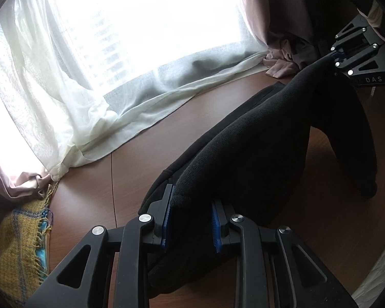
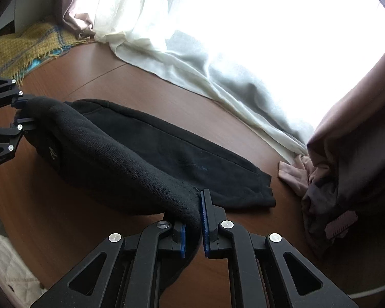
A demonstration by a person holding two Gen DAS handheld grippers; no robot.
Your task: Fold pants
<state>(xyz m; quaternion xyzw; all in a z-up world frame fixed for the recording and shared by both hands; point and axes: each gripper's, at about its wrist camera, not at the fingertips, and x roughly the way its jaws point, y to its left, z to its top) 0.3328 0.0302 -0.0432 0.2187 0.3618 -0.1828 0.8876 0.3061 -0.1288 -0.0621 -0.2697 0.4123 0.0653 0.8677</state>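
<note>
Black pants (image 1: 243, 141) lie on a brown wooden surface (image 1: 146, 159), with one edge lifted into a ridge between both grippers. My left gripper (image 1: 192, 220) is shut on one end of that raised edge, the fabric bunched between its blue pads (image 1: 166, 220). At the top right of the left wrist view, my right gripper (image 1: 333, 57) pinches the other end. In the right wrist view, my right gripper (image 2: 193, 231) is shut on the knit hem of the pants (image 2: 179, 159). My left gripper (image 2: 19, 114) holds the far end at the left edge. The rest of the garment lies flat beneath.
A white sheer curtain (image 2: 192, 59) pools on the wood along the bright window. A pink curtain (image 2: 346, 154) hangs bunched at the right. A yellow plaid fringed blanket (image 1: 15, 243) lies at the left. White quilted fabric (image 2: 5, 264) shows at the near corner.
</note>
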